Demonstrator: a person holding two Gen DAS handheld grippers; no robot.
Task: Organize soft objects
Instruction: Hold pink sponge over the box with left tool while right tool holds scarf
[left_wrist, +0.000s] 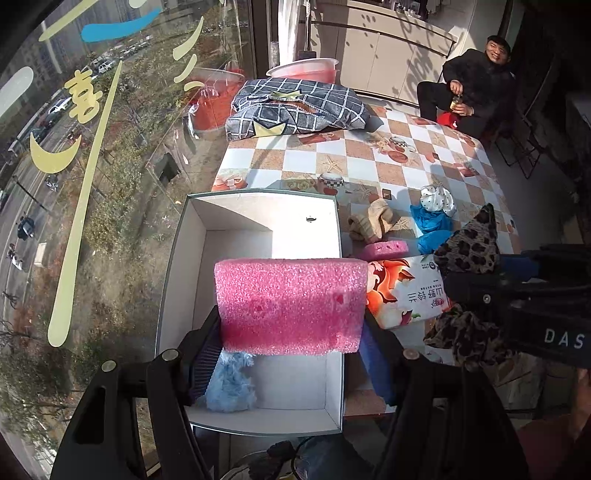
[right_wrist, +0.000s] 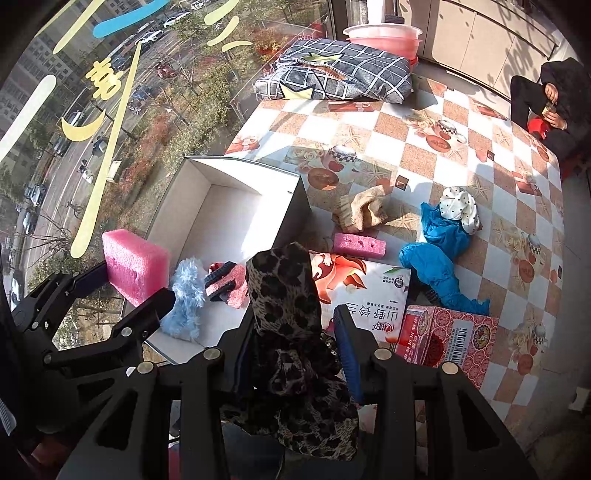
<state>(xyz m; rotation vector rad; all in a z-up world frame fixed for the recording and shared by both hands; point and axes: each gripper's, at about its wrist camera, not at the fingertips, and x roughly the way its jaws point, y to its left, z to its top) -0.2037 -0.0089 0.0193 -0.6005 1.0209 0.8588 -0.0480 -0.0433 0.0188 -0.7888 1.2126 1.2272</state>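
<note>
My left gripper (left_wrist: 293, 332) is shut on a big pink foam block (left_wrist: 291, 304), held over the white open box (left_wrist: 258, 210). A light blue fluffy cloth (left_wrist: 231, 382) lies in the box's near corner. My right gripper (right_wrist: 295, 317) is shut on a leopard-print cloth (right_wrist: 284, 295), hanging just right of the box. In the right wrist view the left gripper (right_wrist: 136, 284) carries the foam block (right_wrist: 135, 267), and the box (right_wrist: 225, 218) also holds a pink sponge with a dark band (right_wrist: 229, 282) beside the blue fluffy cloth (right_wrist: 186, 295).
On the checkered table (right_wrist: 424, 147) lie a tissue pack (right_wrist: 362, 291), a small pink sponge (right_wrist: 360, 243), a beige cloth (right_wrist: 364, 210), a blue garment (right_wrist: 439, 251), a dotted white cloth (right_wrist: 460, 208), a red carton (right_wrist: 450, 338) and a plaid pillow (right_wrist: 340, 74). A person (left_wrist: 476, 88) sits at the far right.
</note>
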